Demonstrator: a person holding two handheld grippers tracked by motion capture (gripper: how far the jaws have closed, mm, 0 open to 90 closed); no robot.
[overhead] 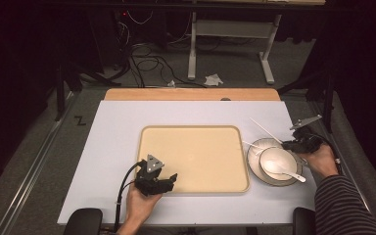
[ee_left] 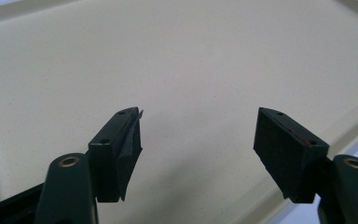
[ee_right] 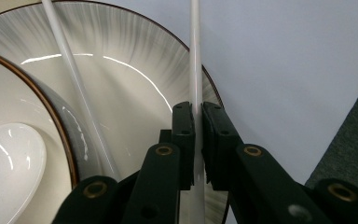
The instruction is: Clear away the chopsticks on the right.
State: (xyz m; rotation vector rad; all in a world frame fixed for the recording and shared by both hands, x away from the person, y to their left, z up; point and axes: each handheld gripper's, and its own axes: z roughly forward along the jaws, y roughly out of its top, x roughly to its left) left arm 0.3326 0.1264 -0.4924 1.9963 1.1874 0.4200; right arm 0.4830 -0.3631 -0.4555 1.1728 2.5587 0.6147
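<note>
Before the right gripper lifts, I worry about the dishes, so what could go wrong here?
The right gripper pinches one thin white chopstick lying across the plate rim; it could pivot or slip out. The second chopstick lies close beside it and might get dragged off. A swing could knock the spoon in the bowl.

We see a pale worktop (overhead: 112, 147) carrying a tan tray (overhead: 196, 156) just ahead of the left claw (overhead: 169, 178), and a plate (overhead: 254, 161) beside the right claw (overhead: 286, 145).
</note>
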